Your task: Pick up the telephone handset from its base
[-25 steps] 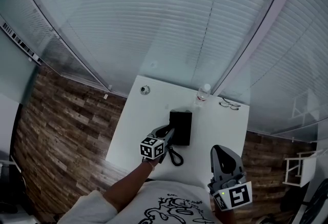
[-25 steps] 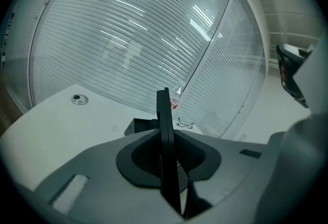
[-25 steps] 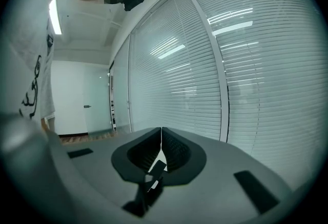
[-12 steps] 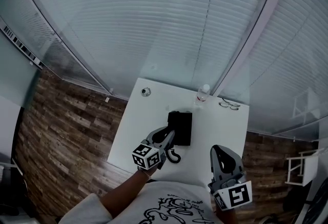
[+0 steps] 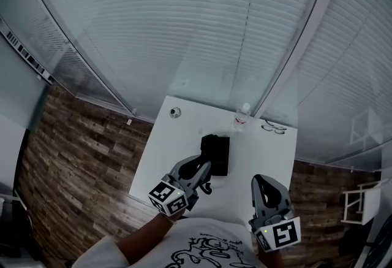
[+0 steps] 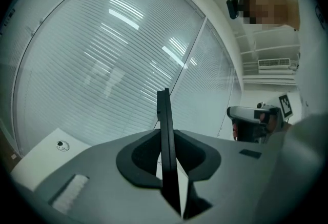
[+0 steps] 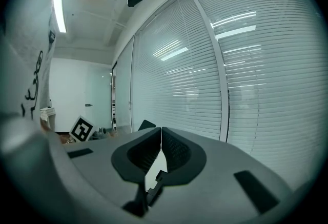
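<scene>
Head view, white table [image 5: 159, 156] under slatted blinds [image 5: 184, 34].

- Telephone base [image 5: 217, 154]: black, sat near the table's middle, cradle side empty.
- Handset [image 6: 165, 130]: off the base, carried at the base's 7 o'clock. In the left gripper view it showed edge-on as a thin black slab standing upright between the jaws.
- Left gripper [image 5: 196, 170]: jaws part-way closed and clamped on the handset, pads pressing both of its faces.
- Dark cord loop [image 5: 207, 187]: at 5 o'clock of the left gripper, over the table's near edge.
- Right gripper [image 5: 264, 182]: at 4 o'clock of the base, past the near table edge. Jaws closed, pads meeting at the tips, nothing between them.
- Bottle [image 5: 243, 114]: the only container. Clear, pale cap, upright at the base's 1 o'clock by the far edge. Contents could not be made out.
- Spectacles [image 5: 274, 128]: at 2 o'clock of the base, just beside the bottle.
- Small round object [image 5: 176, 113]: at 11 o'clock, near the far left corner.
</scene>
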A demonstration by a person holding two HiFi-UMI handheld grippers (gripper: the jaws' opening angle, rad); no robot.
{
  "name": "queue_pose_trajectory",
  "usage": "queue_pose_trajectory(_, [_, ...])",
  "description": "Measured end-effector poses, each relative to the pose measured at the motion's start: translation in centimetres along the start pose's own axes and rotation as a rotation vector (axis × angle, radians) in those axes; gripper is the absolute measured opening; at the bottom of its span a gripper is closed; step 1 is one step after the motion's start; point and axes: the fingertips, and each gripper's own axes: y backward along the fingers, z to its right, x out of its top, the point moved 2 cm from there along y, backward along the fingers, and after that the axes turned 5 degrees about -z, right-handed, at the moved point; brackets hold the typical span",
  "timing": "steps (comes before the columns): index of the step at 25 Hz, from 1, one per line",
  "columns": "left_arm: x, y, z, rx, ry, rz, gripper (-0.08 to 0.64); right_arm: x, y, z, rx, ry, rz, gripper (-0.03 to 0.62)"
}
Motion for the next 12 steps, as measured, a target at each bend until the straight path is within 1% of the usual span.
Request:
queue_pose_trajectory(4, [2.0,0.9,1.7,-0.024,-0.018,0.037,0.072,0.3,0.2,0.0,0.002,0.008,0.006,0.006])
queue_pose_trajectory(12, [5.4,2.5,5.1,-0.078,-0.093,0.096,0.072,0.6,0.4,0.3,0.005,0.015,0.016,0.006])
